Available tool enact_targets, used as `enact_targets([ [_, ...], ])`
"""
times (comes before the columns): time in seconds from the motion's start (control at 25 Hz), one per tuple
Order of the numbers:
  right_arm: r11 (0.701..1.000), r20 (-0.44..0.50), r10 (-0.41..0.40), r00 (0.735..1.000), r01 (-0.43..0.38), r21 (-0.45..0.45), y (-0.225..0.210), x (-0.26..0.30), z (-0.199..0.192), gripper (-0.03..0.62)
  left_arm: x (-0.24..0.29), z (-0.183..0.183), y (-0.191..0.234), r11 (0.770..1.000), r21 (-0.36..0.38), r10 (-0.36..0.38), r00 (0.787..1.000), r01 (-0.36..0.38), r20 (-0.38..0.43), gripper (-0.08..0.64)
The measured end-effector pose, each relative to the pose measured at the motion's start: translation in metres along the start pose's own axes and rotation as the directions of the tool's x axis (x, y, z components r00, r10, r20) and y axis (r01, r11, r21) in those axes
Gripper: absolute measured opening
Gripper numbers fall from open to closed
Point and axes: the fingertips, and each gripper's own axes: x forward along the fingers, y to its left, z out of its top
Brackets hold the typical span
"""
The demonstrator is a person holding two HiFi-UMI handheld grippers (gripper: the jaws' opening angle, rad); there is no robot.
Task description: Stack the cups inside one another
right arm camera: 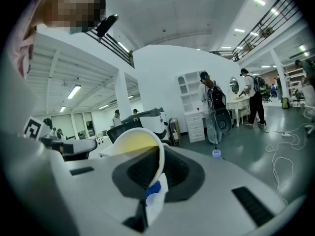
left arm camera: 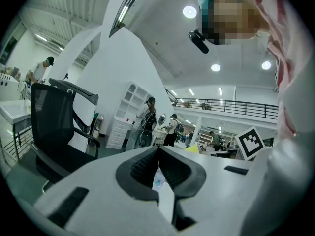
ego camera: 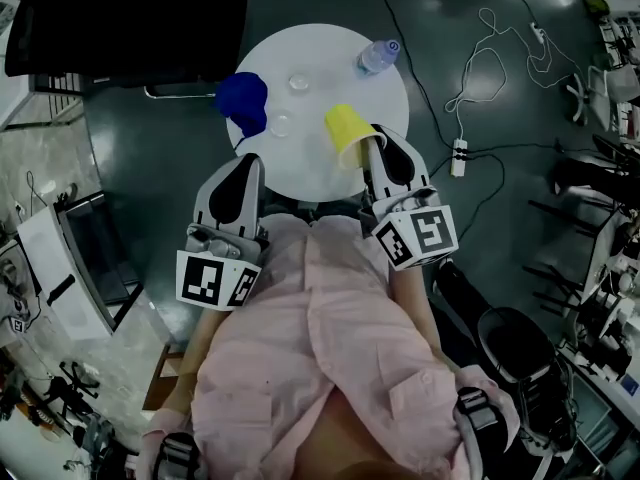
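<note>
A yellow cup (ego camera: 348, 128) hangs tilted over the near right part of the round white table (ego camera: 330, 173). My right gripper (ego camera: 372, 140) is shut on its rim. In the right gripper view the wall of the yellow cup (right arm camera: 132, 142) is pinched between the jaws of the right gripper (right arm camera: 160, 150). A blue cup (ego camera: 243, 100) sits at the table's left edge, and two clear cups (ego camera: 299, 82) (ego camera: 281, 124) stand near the middle. My left gripper (ego camera: 248, 156) hovers at the near edge below the blue cup. Its jaws (left arm camera: 158, 149) meet with nothing between them.
A water bottle (ego camera: 378, 56) lies at the table's far right. A black office chair (ego camera: 130, 18) stands beyond the table at the left. Cables and a power strip (ego camera: 459, 156) lie on the dark floor to the right.
</note>
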Motion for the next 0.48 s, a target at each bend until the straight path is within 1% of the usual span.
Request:
enact_targets([
  [0.24,0.999,-0.026,0.050,0.998,-0.050,-0.018,0.008,0.025,-0.003,0.035,-0.011,-0.003,0.007,0.999,-0.007,0.043,0.999,-0.043,-0.005,0.018],
  [0.48,0.997,-0.073,0.077,0.994,-0.078,-0.019,0.010,0.048,-0.015,0.035,-0.023,0.000,0.015,0.996,-0.015,0.086,0.996,-0.086,0.004,0.018],
])
